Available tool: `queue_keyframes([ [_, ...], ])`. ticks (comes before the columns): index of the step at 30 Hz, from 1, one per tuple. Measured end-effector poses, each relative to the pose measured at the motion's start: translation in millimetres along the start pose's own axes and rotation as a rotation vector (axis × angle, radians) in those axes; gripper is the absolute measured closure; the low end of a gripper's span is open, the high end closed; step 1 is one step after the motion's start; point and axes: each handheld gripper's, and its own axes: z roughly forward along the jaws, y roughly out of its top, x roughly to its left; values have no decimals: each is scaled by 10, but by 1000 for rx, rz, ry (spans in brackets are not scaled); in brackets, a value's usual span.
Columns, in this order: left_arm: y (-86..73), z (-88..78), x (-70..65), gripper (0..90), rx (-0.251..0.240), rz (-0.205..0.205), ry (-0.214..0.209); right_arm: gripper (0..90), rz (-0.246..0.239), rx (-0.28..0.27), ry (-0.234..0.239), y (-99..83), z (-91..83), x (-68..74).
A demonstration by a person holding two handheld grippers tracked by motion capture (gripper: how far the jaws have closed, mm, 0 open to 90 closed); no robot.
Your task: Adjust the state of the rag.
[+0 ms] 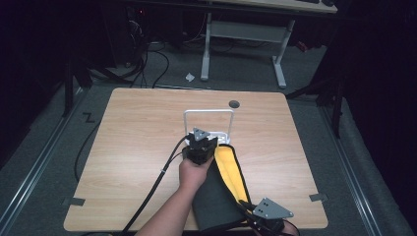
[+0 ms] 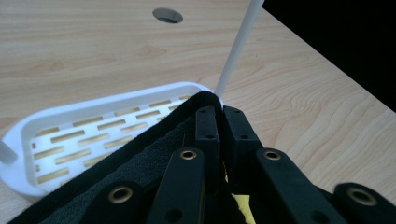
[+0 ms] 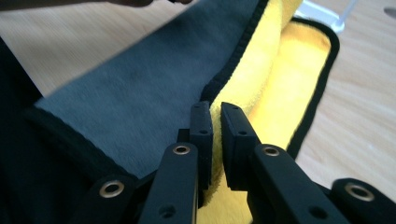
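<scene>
from the high view my left gripper (image 1: 200, 145) sits mid-table, clenched on the far edge of the towel (image 1: 216, 196), grey outside and yellow inside. in the left gripper view that black-trimmed edge is pinched right at the rim of the white slotted rack (image 2: 93, 123), whose upright white rod (image 2: 236, 46) rises just past the jaws. the rack stands directly ahead, touching the towel. behind it a round hole (image 1: 234, 104) marks the table (image 1: 137, 147). further right, my right gripper (image 1: 268, 216) at the near table edge grasps the towel's near end, pinching the yellow fold.
</scene>
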Motion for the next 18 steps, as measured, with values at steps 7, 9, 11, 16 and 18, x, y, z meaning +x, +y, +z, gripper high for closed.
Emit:
queue_keyframes([
  [7,-9,16,0,558,7,-27,-52,671,3,9,-18,-49,4,-2],
  [9,-21,-54,5,485,-3,-20,-62,658,17,1,-21,-41,0,-26],
  [11,-69,-157,23,449,-9,-17,-69,652,31,-3,-26,-35,-4,-72],
  [16,-348,-451,163,460,30,13,-52,697,54,-1,-42,16,60,-208],
  [18,-474,-566,233,495,45,14,-48,712,62,13,-43,44,133,-274],
])
